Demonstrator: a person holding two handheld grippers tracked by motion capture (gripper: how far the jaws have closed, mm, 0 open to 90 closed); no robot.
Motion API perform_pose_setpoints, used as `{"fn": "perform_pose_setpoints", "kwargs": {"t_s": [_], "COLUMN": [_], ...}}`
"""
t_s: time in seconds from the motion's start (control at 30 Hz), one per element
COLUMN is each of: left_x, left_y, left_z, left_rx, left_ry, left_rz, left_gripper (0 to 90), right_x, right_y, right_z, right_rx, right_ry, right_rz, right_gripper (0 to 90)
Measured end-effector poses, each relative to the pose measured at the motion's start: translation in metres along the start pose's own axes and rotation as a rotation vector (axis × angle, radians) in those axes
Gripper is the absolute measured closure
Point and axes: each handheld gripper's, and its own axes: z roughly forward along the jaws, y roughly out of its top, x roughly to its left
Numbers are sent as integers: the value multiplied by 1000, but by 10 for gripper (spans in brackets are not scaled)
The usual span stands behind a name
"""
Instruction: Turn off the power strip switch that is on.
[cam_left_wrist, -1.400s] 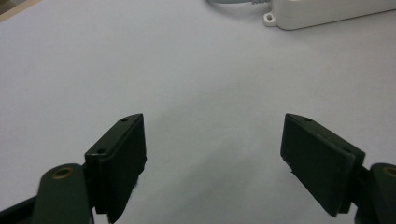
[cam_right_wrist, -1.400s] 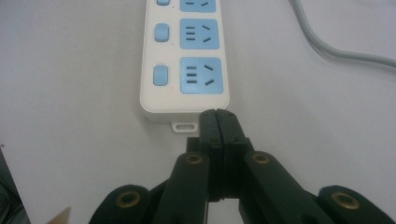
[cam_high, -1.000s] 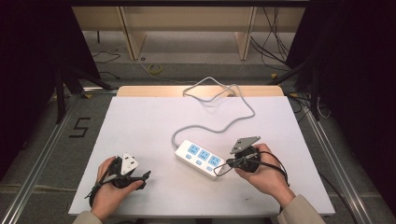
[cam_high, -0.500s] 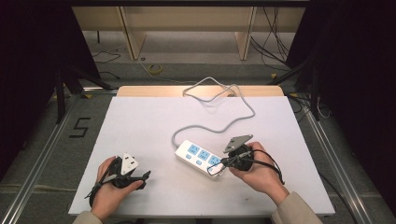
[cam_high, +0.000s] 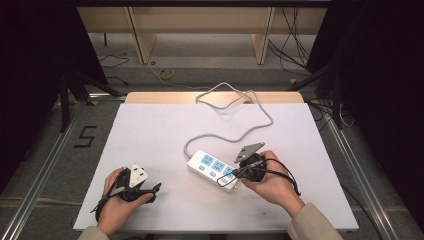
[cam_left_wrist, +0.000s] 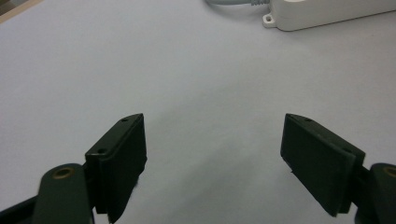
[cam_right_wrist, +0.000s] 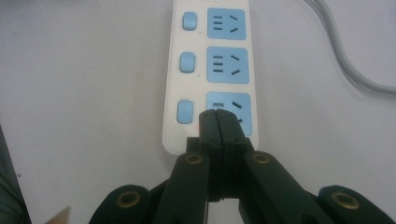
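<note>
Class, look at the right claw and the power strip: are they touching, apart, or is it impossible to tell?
Cannot tell. In the right gripper view the shut right claw overlaps the power strip near its nearest socket, but neither contact nor a gap shows plainly.

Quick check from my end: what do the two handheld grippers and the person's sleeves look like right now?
Both grippers, left gripper and right gripper, are black with flat rectangular pads, brass-coloured rivets, a grey three-cornered plate on top and a trailing black cable. The sleeves are beige.
</note>
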Motion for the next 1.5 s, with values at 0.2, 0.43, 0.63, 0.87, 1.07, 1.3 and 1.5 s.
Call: {"fn": "perform_pose_setpoints", "kwargs": {"t_s": [0.2,0.43,0.63,0.87,1.07,1.3,1.5], "left_x": [0,0,0,0,0,0,0], "left_y": [0,0,0,0,0,0,1], "left_z": [0,0,0,0,0,0,0], "left_rx": [0,0,0,1,0,-1,-1], "left_ry": [0,1,1,1,1,1,2], "left_rz": [2,0,0,2,0,4,3], "left_gripper": [223,223,223,224,224,224,224], "right_x": [0,0,0,0,2,3,3], "right_y": [2,5,7,10,13,16,17], "right_z": [2,4,5,6,9,11,12], "right_rx": [9,4,12,15,21,25,25], "right_ry": [6,10,13,18,25,32,34], "right_rz": [-8,8,-2,-7,-6,-17,-17], "right_gripper": [900,900,900,900,900,900,900]}}
